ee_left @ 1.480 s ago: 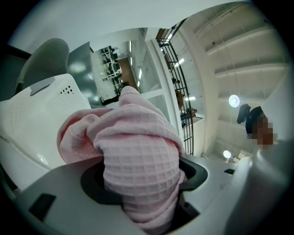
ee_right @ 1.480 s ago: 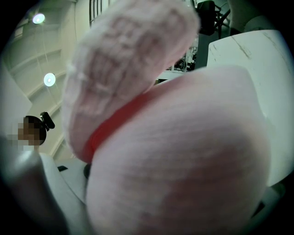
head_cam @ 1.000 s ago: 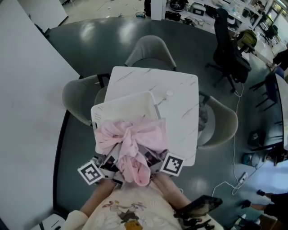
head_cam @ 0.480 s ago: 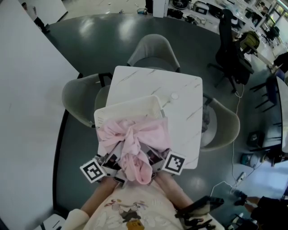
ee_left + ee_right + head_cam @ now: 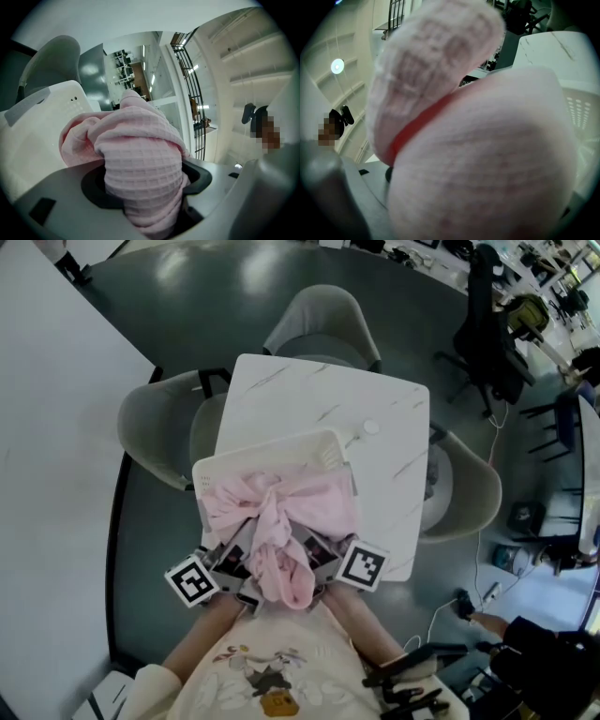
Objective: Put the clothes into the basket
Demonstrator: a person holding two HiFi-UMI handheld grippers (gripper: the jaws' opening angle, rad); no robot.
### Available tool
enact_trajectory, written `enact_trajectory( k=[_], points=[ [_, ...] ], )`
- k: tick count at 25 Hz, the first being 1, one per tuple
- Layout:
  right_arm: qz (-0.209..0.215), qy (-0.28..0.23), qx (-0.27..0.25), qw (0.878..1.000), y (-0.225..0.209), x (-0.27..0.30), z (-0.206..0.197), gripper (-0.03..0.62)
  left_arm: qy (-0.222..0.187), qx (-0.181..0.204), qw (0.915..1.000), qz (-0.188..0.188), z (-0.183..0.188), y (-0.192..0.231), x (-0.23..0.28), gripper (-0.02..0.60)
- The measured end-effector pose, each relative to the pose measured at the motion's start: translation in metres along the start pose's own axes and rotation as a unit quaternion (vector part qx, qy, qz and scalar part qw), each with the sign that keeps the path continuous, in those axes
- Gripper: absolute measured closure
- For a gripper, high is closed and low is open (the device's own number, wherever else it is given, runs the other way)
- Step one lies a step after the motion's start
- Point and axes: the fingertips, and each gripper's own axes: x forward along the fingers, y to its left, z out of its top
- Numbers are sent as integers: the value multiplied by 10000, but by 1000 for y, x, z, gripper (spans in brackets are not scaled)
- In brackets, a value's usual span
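A white marble-look table (image 5: 375,409) stands at the centre of the head view on a dark grey floor (image 5: 216,296), with a white wall panel (image 5: 47,427) down the left edge and a black office chair (image 5: 492,343) at upper right. Three grey chairs ring the table: one at the top (image 5: 319,324), one at the left (image 5: 155,432), one at the right (image 5: 464,502). The white basket (image 5: 267,446) sits on the table's lower-left part, and the pink garment (image 5: 281,512) lies spread over its near rim, a bunched tail hanging down toward the bottom of the frame between the two grippers. A small round white object (image 5: 371,427) rests on the bare tabletop just right of the basket. The left gripper view shows what the head view hides: the left gripper (image 5: 239,554) has its jaws clamped on a thick roll of the waffle-knit cloth. Around the right gripper (image 5: 323,559) the cloth fills its own view and covers the jaws, so I cannot tell its grip.
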Motion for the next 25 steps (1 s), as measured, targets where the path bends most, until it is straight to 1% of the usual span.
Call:
enact_trajectory(
  k=[2,6,12,16,21,25],
  points=[
    [-90,31,-36,9999,-3,4,1,266,-6,2,10000,37,3,3,2,267],
    [-318,69,1,9995,-17,11,1,266,43,-158,9997,178,8,18,6,267],
    [-594,148,-71,9981,-44,28,2,266,69,-81,9994,329,19,50,13,267],
    [-998,234,31,9947,-68,32,-1,266,87,-309,9984,473,20,72,16,267],
    [-1381,339,6,9898,-86,34,3,266,176,-355,9972,640,21,91,22,267],
    [-1628,469,40,9855,-98,41,4,266,144,-481,9951,855,23,107,23,267]
  ],
)
